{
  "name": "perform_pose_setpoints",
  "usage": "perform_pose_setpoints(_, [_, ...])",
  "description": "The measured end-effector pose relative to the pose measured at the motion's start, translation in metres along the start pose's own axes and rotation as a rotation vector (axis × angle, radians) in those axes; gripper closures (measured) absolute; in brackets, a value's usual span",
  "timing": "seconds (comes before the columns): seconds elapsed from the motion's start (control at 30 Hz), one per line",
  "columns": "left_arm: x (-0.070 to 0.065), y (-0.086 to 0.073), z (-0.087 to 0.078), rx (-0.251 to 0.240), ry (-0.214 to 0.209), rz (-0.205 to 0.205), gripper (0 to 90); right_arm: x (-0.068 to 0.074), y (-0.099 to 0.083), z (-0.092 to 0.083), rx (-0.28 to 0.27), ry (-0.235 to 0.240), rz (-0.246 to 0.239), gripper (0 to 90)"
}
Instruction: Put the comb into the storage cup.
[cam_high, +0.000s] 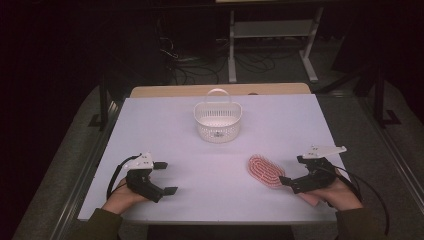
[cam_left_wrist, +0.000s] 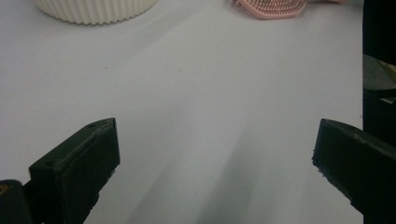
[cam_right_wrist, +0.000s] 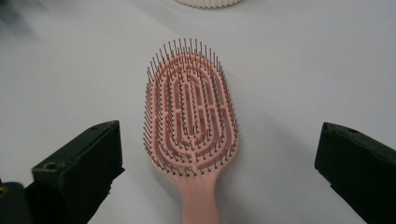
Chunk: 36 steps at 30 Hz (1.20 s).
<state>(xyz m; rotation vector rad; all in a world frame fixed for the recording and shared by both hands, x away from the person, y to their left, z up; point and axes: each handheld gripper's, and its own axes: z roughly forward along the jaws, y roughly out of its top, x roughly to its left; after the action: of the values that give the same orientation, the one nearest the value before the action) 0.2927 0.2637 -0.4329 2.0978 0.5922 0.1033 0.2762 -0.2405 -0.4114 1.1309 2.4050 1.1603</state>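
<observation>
The pink brush (cam_right_wrist: 191, 121) lies bristles-up on the table (cam_high: 210, 125), handle toward the spread-jawed right gripper (cam_high: 292, 171), long axis running between its jaws, while the left gripper (cam_high: 167, 177) gapes empty, well apart.

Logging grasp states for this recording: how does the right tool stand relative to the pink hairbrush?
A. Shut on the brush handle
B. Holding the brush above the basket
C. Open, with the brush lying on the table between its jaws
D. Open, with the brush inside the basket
C: in the right gripper view the right tool has its jaws wide apart, and the pink hairbrush lies bristles-up on the table between them, untouched.
</observation>
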Motion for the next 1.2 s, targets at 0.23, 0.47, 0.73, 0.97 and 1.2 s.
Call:
perform_pose_setpoints(0.23, [0.0, 0.0, 0.0, 0.002, 0.0, 0.0, 0.4, 0.0, -0.002, 0.003, 0.032, 0.0, -0.017, 0.7])
perform_pose_setpoints(0.47, [0.0, 0.0, 0.001, 0.003, -0.002, -0.001, 0.4, 0.0, -0.003, 0.004, 0.062, 0.0, -0.02, 0.8])
perform_pose_setpoints(0.73, [-0.001, 0.0, 0.001, 0.005, -0.003, 0.002, 0.4, -0.001, -0.007, 0.009, 0.141, -0.009, -0.043, 1.0])
perform_pose_setpoints(0.97, [-0.001, 0.0, 0.001, 0.003, -0.004, 0.0, 0.4, -0.001, -0.007, 0.009, 0.163, -0.002, -0.045, 1.3])
perform_pose_setpoints(1.2, [-0.001, 0.0, 0.001, 0.002, -0.003, -0.001, 0.4, -0.002, -0.009, 0.011, 0.188, -0.01, -0.055, 1.3])
